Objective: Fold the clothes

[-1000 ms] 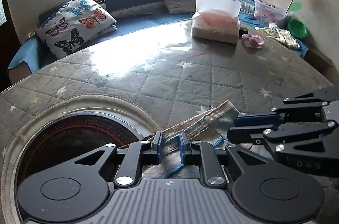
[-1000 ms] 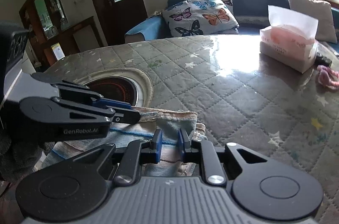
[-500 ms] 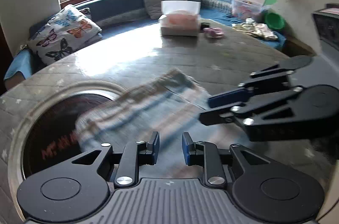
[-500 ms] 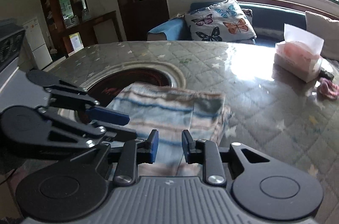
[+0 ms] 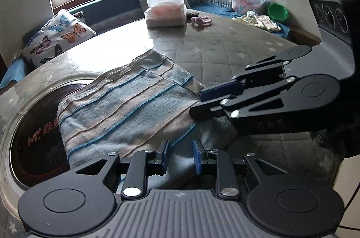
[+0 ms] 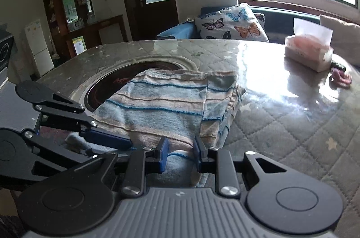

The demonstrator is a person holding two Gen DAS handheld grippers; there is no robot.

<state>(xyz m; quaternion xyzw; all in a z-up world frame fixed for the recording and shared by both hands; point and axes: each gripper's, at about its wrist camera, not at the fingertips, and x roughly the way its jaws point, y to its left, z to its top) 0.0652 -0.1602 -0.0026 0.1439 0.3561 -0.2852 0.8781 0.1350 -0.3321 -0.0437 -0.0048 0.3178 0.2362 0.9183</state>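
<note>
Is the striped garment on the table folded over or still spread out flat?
Folded. The striped garment lies in stacked layers: a narrower flap overlaps its window-side end, and several edges show one under another there. It partly covers the round recessed burner.

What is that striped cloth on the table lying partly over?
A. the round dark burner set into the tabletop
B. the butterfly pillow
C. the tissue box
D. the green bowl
A: the folded striped cloth drapes over the near edge of the round dark burner sunk into the table; the tissue box stands far beyond it, untouched.
</note>
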